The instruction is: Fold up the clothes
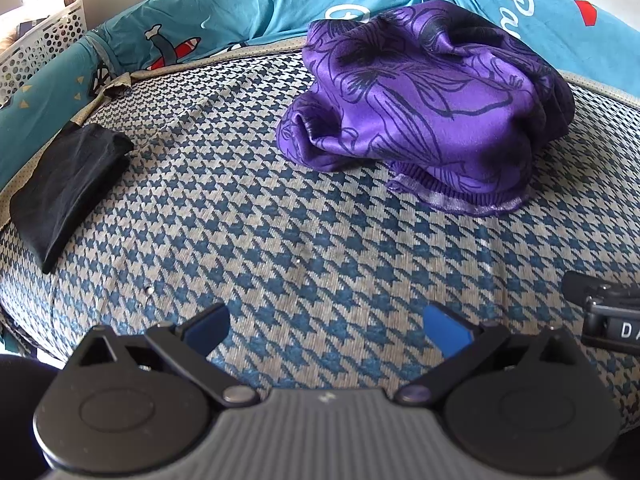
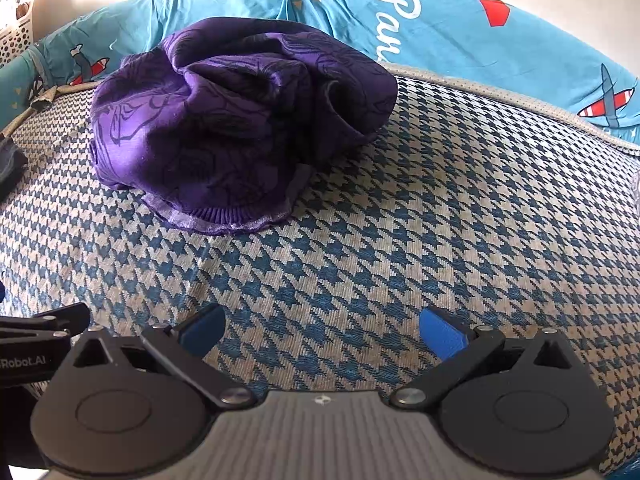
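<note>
Purple top [image 1: 424, 96] sits bunched in a heap on the houndstooth mat [image 1: 280, 240], black garment [image 1: 68, 188] lies folded flat at the left edge; left gripper [image 1: 326, 330] and right gripper [image 2: 322, 330] both hover spread wide, holding nothing; looks like the heap's turn, needs spreading out flat.

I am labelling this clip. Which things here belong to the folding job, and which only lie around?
For the job: crumpled purple garment; folded black garment; left tongs and right tongs, both open.

Lying about: white perforated basket; teal printed bedding.
</note>
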Demonstrator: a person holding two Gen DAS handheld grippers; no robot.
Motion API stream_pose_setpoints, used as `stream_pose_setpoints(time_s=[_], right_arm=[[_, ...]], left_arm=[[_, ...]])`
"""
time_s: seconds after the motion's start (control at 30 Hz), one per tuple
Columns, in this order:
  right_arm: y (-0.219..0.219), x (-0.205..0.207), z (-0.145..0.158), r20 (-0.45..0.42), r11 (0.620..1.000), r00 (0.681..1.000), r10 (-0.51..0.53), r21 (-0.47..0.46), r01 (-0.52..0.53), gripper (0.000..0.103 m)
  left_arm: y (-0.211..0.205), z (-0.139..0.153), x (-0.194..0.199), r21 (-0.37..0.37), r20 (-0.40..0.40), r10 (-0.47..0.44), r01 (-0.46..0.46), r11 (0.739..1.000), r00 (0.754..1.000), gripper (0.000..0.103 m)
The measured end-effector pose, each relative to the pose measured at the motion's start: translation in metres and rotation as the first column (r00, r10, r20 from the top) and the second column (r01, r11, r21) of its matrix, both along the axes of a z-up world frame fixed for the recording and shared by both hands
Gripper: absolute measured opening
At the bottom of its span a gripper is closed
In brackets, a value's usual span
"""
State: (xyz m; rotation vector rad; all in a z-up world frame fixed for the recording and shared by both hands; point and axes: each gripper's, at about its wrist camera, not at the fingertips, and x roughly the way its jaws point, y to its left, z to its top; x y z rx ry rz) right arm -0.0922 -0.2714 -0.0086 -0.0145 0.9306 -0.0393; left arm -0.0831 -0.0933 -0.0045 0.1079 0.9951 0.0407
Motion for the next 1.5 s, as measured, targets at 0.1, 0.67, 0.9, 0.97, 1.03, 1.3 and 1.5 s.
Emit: stream_pose_setpoints(time_s=[0.1, 0.67, 0.9, 0.97, 1.03, 1.3, 1.5], right_arm=[[-0.001, 0.002, 0.001, 0.006, 1.0, 1.0, 0.0, 0.017, 0.0, 0.103], [-0.037, 0.051, 0.031, 0.148, 0.986, 0.988, -0.051, 0.167, 0.026, 0.103], [-0.064, 0.085, 0.037, 0.167, 0.961, 0.974, -0.156, 0.252, 0.111, 0.1], [-0.073, 0.095, 0.035, 0.164, 0.949, 0.969, -0.184, 0.285, 0.132, 0.099], [-0.081, 0.105, 0.033, 0.159, 0.937, 0.965, -0.207, 0.315, 0.149, 0.097], [-0.09, 0.133, 0.02, 0.137, 0.933, 0.963, -0.234, 0.309, 0.183, 0.065], [-0.093, 0.144, 0.018, 0.157, 0.929, 0.956, -0.247, 0.317, 0.188, 0.03]], left_arm=[[0.007, 0.005, 0.007, -0.01, 0.01, 0.01, -0.01, 1.0, 1.0, 0.103], [0.029, 0.043, 0.076, -0.041, 0.083, 0.03, -0.027, 0.999, 0.996, 0.103], [0.024, 0.056, 0.11, -0.056, 0.135, -0.002, 0.01, 0.998, 0.991, 0.103], [0.017, 0.052, 0.118, -0.041, 0.139, -0.032, 0.038, 0.998, 0.99, 0.103], [0.011, 0.046, 0.126, -0.022, 0.138, -0.063, 0.066, 0.998, 0.988, 0.103], [0.016, 0.031, 0.131, -0.027, 0.176, -0.075, 0.081, 0.996, 0.981, 0.103], [0.027, 0.033, 0.133, -0.075, 0.205, -0.05, 0.067, 0.995, 0.977, 0.088]])
